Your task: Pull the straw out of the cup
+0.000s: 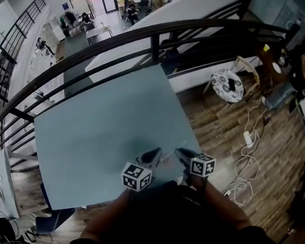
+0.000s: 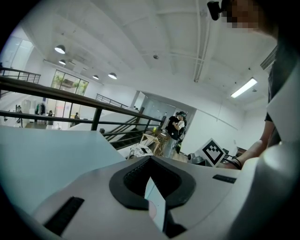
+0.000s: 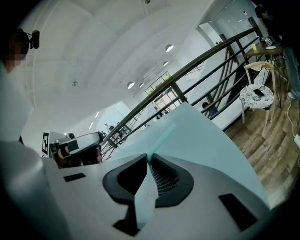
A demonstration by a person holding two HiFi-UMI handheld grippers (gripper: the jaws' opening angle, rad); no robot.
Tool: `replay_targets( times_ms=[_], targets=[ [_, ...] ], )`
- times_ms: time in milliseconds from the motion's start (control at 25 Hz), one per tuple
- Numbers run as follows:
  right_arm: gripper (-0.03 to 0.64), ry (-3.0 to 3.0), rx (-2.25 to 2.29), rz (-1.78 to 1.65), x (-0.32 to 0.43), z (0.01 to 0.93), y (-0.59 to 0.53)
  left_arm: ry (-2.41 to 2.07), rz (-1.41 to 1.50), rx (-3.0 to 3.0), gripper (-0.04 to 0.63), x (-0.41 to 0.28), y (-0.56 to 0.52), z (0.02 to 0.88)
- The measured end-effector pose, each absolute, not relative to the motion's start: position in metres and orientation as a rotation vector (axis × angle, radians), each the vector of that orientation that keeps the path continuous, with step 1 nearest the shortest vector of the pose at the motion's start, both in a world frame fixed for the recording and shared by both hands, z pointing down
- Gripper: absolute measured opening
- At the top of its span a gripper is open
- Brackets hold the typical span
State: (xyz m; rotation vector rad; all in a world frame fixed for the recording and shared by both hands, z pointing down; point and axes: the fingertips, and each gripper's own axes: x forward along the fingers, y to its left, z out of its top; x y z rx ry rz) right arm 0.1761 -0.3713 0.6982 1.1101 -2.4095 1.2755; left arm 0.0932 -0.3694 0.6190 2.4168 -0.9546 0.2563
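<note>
A thin pale teal straw point(image 3: 164, 136) runs between the pads of my right gripper point(image 3: 149, 157), which is shut on it, and sticks out past the tips over the light blue table point(image 3: 206, 140). In the head view the straw point(image 1: 172, 153) is a fine white line between my two grippers near the table's point(image 1: 101, 127) front edge. My left gripper point(image 2: 150, 159) is shut on a thin pale piece point(image 2: 156, 204); I cannot tell whether this is a cup's wall. No cup body shows in any view. Left gripper point(image 1: 157, 153) and right gripper point(image 1: 179, 151) sit close together, tips facing.
A black railing point(image 1: 152, 34) curves behind the table, with a drop to a lower floor beyond. On the wooden floor to the right are a round patterned stool point(image 1: 227, 84) and white cables with a power strip point(image 1: 248, 138). People stand far off point(image 2: 177, 127).
</note>
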Motion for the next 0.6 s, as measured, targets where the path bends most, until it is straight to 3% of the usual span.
replay_targets(
  times_ms=[600],
  targets=[
    [0.044,-2.528,1.207,1.127,0.161,0.634,-0.343,-0.928,0.241,2.481,0.012,0.066,-0.340,0.601]
  ],
)
